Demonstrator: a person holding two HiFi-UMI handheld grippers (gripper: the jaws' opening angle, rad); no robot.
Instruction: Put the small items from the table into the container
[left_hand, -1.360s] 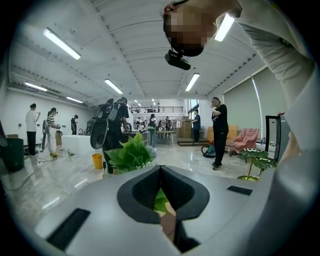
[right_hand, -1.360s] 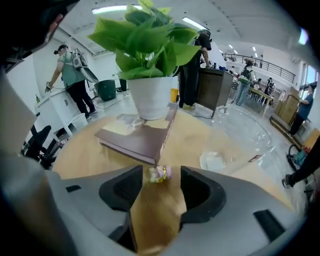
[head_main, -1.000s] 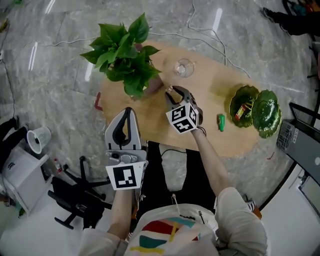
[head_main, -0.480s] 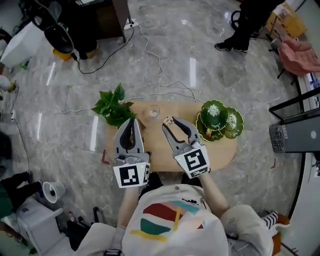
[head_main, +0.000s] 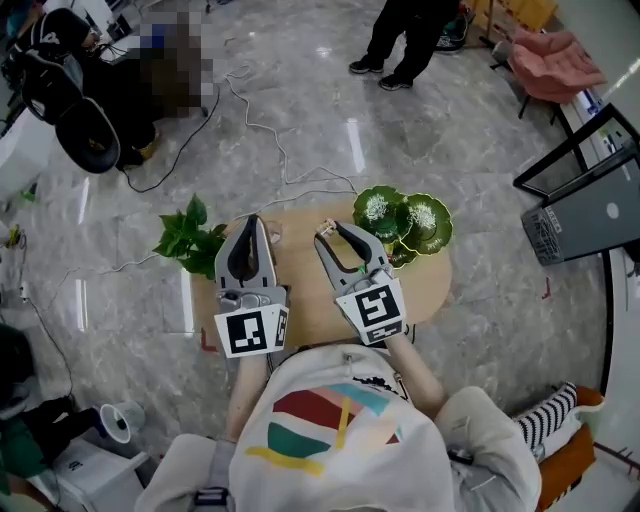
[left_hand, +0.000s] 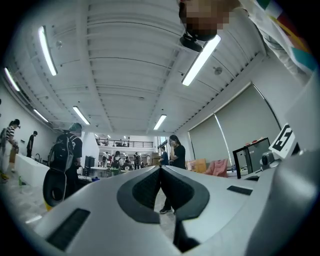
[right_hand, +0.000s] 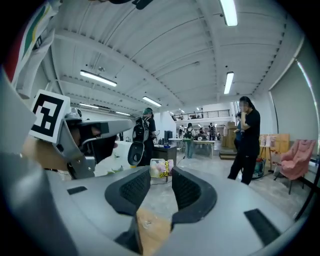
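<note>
Right hand-held gripper (head_main: 330, 230), pinching a sweet (right_hand: 160, 169), and closed left hand-held gripper (head_main: 248, 222) have risen above the table (head_main: 303, 285).

Both forearms reach forward side by side, each gripper held roughly level, the left gripper (head_main: 250, 222) with its jaws closed together on nothing, the right gripper (head_main: 333, 233) with jaws partly apart, their tips pinching a small wrapped item (right_hand: 161, 169).
</note>
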